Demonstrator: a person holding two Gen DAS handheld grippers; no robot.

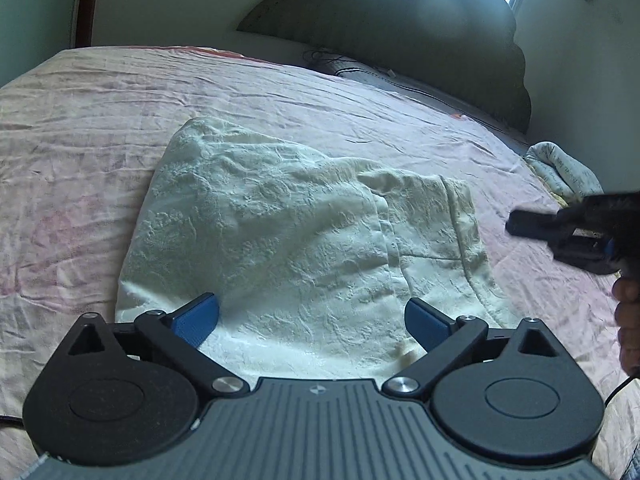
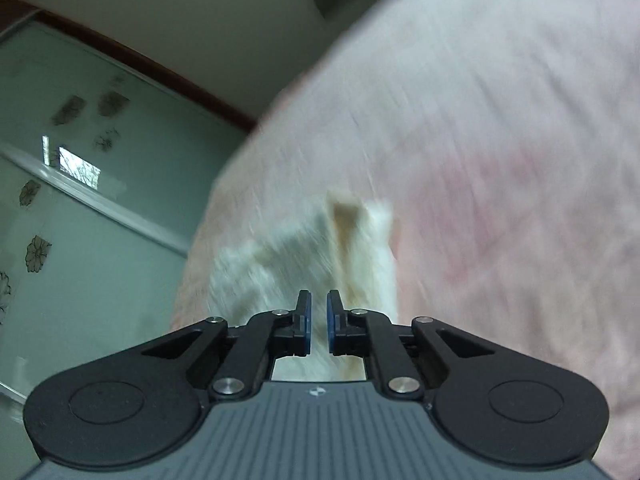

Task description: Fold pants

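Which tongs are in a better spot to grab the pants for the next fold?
Probably the left tongs: they are wide open right over the near edge of the cream pants. The right tongs sit nearly closed, off to the side.

We find no readable words, numbers or brand names in either view; only a small round emblem without letters sits on each ribbed grey gripper body (image 1: 315,390) (image 2: 315,392).

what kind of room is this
Most likely a bedroom. The white pants lie on a wide bed with a wrinkled pink sheet, a padded headboard stands against the wall, and a glass-fronted wardrobe door with flower prints is beside the bed.
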